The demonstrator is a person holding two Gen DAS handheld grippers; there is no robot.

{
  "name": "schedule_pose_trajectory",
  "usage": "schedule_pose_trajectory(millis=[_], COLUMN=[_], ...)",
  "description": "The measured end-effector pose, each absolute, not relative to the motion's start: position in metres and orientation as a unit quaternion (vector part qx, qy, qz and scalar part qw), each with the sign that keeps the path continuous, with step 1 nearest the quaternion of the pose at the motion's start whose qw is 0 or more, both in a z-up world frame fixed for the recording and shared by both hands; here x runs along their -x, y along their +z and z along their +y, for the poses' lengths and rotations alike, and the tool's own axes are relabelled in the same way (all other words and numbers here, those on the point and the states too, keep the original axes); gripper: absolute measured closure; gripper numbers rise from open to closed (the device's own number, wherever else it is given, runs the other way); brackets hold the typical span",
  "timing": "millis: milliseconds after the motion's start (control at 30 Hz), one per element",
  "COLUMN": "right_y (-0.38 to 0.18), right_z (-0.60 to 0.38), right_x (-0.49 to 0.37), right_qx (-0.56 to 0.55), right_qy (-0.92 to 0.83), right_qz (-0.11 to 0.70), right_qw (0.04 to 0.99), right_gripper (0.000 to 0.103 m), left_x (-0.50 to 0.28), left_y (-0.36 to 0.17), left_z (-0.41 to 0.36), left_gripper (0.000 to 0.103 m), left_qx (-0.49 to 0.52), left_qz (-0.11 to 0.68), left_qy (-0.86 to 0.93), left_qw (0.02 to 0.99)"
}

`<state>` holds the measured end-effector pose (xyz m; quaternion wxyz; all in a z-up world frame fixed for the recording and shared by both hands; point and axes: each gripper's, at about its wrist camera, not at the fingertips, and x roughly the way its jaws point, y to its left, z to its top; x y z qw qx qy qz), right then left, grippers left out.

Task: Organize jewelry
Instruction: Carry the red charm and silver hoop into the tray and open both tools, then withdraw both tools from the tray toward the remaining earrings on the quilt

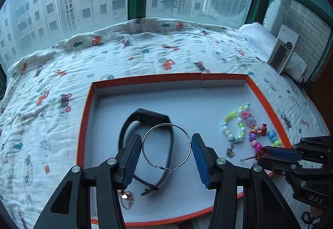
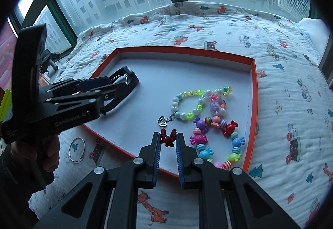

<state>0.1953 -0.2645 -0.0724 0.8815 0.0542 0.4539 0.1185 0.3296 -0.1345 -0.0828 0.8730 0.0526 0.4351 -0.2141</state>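
Note:
An orange-rimmed white tray (image 1: 145, 79) lies on the bed. In it are a black wristband (image 1: 154, 117), a silver hoop earring (image 1: 166, 146), a pastel bead bracelet (image 1: 233, 127), a candy bead bracelet (image 2: 218, 141) and a small gold chain (image 1: 126, 197). My left gripper (image 1: 166, 153) is open, its fingers either side of the hoop, just above it. My right gripper (image 2: 168, 141) is shut on a red knotted cord (image 2: 168, 138) over the tray's near edge. A second silver hoop (image 2: 77, 150) lies on the blanket outside the tray.
The tray sits on a white blanket printed with cars (image 1: 124, 52), with a window behind. A boxed item (image 1: 283, 50) leans at the far right by a white pillow (image 1: 258, 33). A crown charm (image 2: 163, 120) hangs off the pastel bracelet.

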Motion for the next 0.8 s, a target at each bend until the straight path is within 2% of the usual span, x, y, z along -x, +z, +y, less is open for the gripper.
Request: schedule_pose_trajectory(millis=[433, 633, 800], right_y=[-0.076, -0.074, -0.069], right_z=[-0.269, -0.269, -0.268], right_x=[-0.198, -0.195, -0.191], right_qx=[-0.068, -0.066, -0.059], right_qy=[0.119, 0.12, 0.118], right_qz=[0.46, 0.458, 0.45], right_qw=[0.877, 0.878, 0.883], right_gripper=[0.084, 0.076, 0.064], left_x=[-0.309, -0.31, -0.308], left_y=[-0.086, -0.091, -0.089], left_z=[-0.164, -0.164, -0.162], left_gripper=[0.049, 0.049, 0.045], left_qx=[-0.055, -0.054, -0.051], left_qz=[0.446, 0.456, 0.457], left_qy=[-0.257, -0.255, -0.248], left_qw=[0.855, 0.851, 0.853])
